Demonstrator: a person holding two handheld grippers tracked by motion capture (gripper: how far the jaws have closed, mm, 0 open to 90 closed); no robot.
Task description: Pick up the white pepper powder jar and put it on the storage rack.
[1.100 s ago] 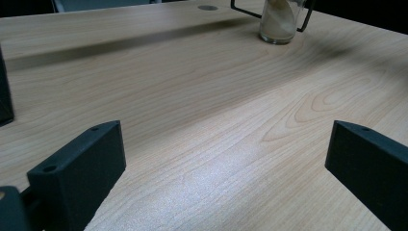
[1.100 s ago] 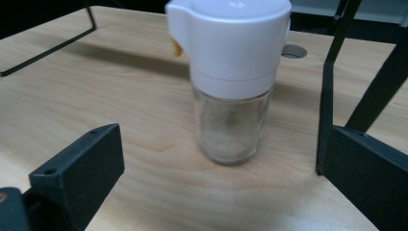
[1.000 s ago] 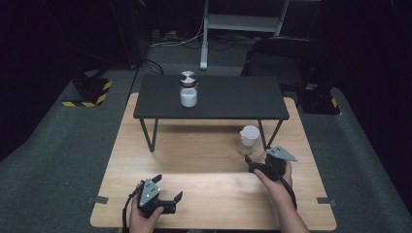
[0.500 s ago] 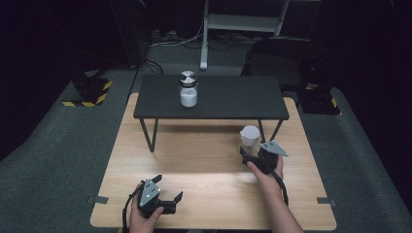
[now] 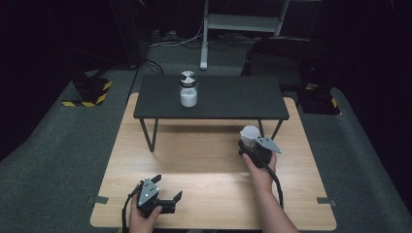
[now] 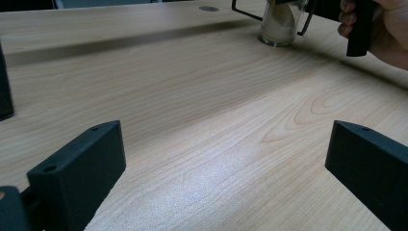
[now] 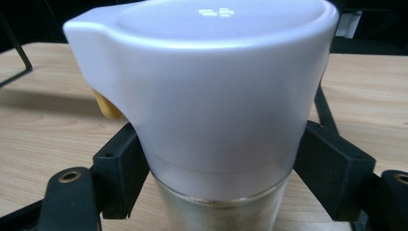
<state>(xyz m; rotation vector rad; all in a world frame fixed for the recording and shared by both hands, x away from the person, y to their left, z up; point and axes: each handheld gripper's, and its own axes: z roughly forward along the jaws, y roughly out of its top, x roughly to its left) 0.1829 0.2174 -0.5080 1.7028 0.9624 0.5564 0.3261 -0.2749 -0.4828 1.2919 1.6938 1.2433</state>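
White-lidded jar (image 7: 207,106), wooden table (image 5: 204,165), grey carpet (image 5: 58,160)

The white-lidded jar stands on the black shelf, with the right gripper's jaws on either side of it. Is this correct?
Not quite. The white-lidded jar stands on the wooden table, in front of the black shelf, as the high view shows. The right gripper does have its jaws on either side of it, as the right gripper view shows.

A light wooden table (image 5: 204,160) stands on grey carpet (image 5: 58,160) in a dark room, bearing a low black stand (image 5: 233,99), with a white shelf frame (image 5: 243,22) behind.
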